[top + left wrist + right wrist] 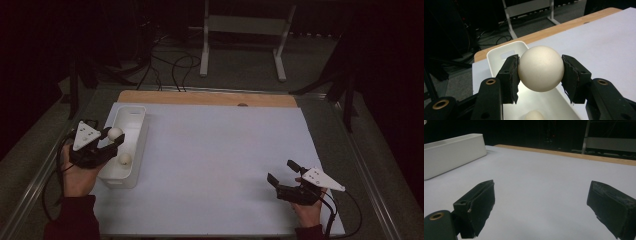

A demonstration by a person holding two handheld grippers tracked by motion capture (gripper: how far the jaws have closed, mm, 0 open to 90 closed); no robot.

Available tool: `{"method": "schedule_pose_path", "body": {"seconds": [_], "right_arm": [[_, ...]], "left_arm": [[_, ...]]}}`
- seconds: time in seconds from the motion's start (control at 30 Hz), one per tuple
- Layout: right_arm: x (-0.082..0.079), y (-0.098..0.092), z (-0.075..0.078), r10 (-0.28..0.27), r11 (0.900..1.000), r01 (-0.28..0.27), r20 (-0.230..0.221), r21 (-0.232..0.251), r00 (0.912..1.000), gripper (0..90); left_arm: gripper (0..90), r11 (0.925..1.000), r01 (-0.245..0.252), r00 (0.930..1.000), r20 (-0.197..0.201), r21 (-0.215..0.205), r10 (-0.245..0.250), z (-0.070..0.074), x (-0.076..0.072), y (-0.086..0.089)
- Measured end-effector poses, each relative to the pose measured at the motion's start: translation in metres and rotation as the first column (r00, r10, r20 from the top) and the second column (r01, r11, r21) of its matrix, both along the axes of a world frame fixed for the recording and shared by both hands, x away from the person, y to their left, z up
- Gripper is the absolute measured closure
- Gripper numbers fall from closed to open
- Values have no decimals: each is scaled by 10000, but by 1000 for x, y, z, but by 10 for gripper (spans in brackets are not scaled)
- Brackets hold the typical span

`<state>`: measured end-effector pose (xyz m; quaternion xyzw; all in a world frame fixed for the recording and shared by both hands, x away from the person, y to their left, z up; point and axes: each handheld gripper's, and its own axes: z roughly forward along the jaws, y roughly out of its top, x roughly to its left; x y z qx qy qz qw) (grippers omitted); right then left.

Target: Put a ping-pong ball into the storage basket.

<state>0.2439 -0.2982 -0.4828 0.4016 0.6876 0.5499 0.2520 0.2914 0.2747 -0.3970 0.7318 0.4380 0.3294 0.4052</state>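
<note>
1 ball (pixel 540 68) clamped in left gripper (pixel 114 136) above tray (pixel 139 131) | right gripper (pixel 283 172) wide, apparently empty

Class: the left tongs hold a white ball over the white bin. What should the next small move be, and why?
Probably lower the left tongs slightly, then open them: the ball hangs above the bin, where another ball already lies.
</note>
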Motion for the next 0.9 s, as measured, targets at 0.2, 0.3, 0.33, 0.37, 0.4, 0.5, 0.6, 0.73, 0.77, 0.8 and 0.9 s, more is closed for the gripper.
{"method": "schedule_pose_path", "body": {"seconds": [0.2, 0.3, 0.33, 0.37, 0.4, 0.5, 0.6, 0.73, 0.77, 0.8, 0.9], "right_arm": [[0, 0, 0, -7, 10000, 7, -1, -1, 10000, 77], [0, 0, 0, -15, 10000, 15, 4, -9, 10000, 77], [0, -1, 0, -20, 10000, 20, 10, -30, 10000, 77], [0, -1, 0, -23, 10000, 23, 16, -15, 10000, 77], [0, -1, 0, -21, 10000, 21, 24, -7, 10000, 77], [0, 0, 0, -22, 10000, 22, 13, -23, 10000, 77], [0, 0, 0, -19, 10000, 19, 13, -26, 10000, 77], [0, 0, 0, -25, 10000, 25, 6, -25, 10000, 77], [0, 0, 0, -20, 10000, 20, 14, -25, 10000, 77], [0, -1, 0, -13, 10000, 13, 17, -41, 10000, 77], [0, -1, 0, -27, 10000, 27, 15, -20, 10000, 77]], "left_arm": [[505, 10000, -28, 10000, -7, 34, 28, -1, 0, 1], [503, 10000, 0, 10000, -10, -13, 0, 0, 0, 1], [498, 10000, -3, 10000, -4, -67, 3, 0, 0, 2], [477, 9997, 22, 10000, 54, -234, -21, -1, -1, 2], [400, 9996, 28, 10000, 66, -279, -27, -1, -1, 2], [220, 9998, -151, 9999, 51, -93, 151, -1, 0, -1], [119, 9998, -159, 9999, -46, -136, 159, -2, 1, -3], [69, 9999, -44, 9998, -215, -151, 41, -2, 4, -5], [63, 9999, 32, 9997, -249, -158, -36, -3, 4, -7], [56, 9999, 53, 9996, -261, -155, -58, -3, 5, -7], [48, 9996, 176, 9993, -322, -240, -183, -3, 6, -9]]}}
